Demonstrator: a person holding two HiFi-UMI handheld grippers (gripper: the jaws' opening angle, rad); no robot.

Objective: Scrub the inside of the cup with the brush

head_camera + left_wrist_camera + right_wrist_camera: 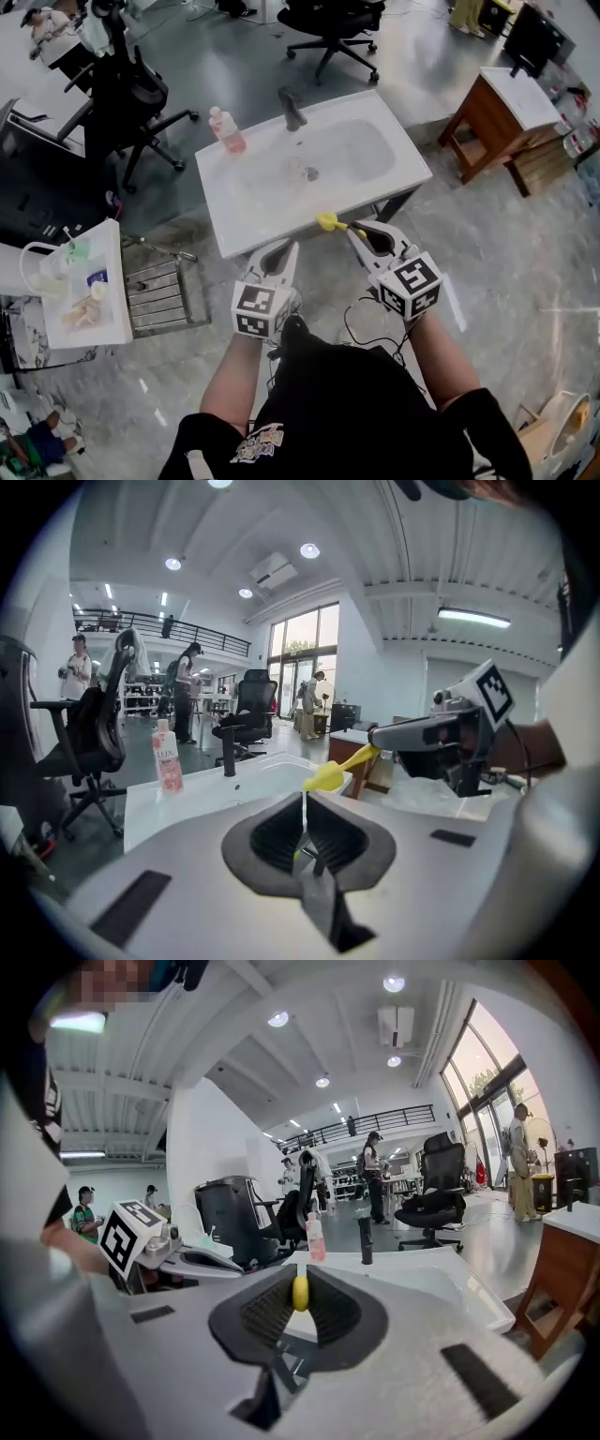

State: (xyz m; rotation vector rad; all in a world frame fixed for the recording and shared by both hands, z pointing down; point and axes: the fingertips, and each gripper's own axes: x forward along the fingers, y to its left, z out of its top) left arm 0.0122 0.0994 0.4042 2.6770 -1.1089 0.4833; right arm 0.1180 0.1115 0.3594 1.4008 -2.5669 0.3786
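My right gripper (356,231) is shut on the handle of a yellow brush (328,222), whose head juts left over the front rim of the white sink (225,234). The right gripper view shows the handle's yellow end (300,1292) pinched between the pads. My left gripper (284,253) hangs beside it at the sink's front edge, shut with nothing visible between its jaws. In the left gripper view the brush (330,774) sticks out of the right gripper (382,735). A small clear thing (298,171) near the drain may be the cup; I cannot tell.
A dark faucet (292,108) and a pink soap bottle (227,131) stand at the sink's back. A metal rack (164,295) and a white side table (108,281) with small items are at the left. Office chairs (131,103) and a wooden table (487,122) stand behind.
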